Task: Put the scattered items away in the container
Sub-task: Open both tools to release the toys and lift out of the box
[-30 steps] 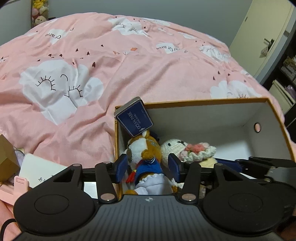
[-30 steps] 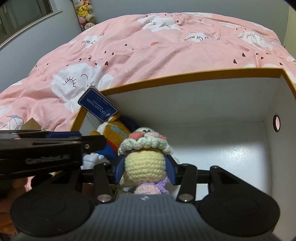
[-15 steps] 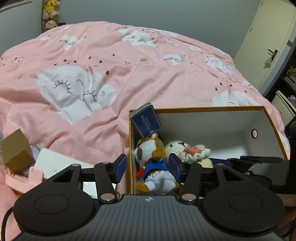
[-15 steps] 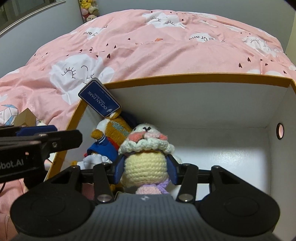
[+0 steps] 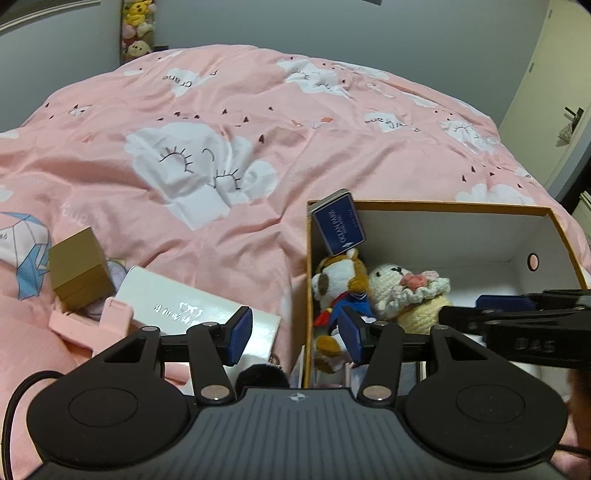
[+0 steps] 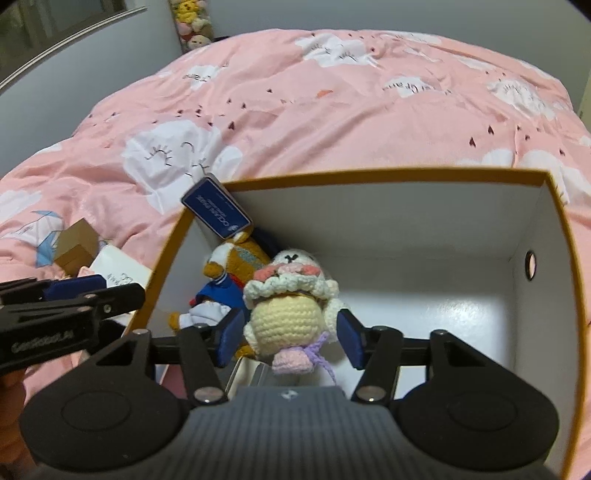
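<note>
An orange-rimmed white box (image 5: 436,204) (image 6: 369,175) sits on the pink bed. Inside lie a brown-and-white plush in blue (image 5: 341,280) (image 6: 225,273), a crocheted doll with a flower hat (image 5: 406,291) (image 6: 288,314) and a blue card (image 5: 338,227) (image 6: 218,212) leaning at the left corner. My left gripper (image 5: 293,336) is open and empty above the box's left wall. My right gripper (image 6: 288,339) is open, its pads either side of the crocheted doll with gaps. A white flat box (image 5: 192,314), a tan cube box (image 5: 77,269) and a pink piece (image 5: 99,325) lie left of the box.
The pink cloud-print duvet (image 5: 258,147) covers the bed. Plush toys (image 5: 138,27) sit at the far wall. A door (image 5: 554,92) is at the right. A dark furry item (image 5: 262,374) lies just below my left gripper.
My left gripper has let go of the brown plush, opened and pulled back to the left. My right gripper has opened off the crocheted doll, which now rests in the box.
</note>
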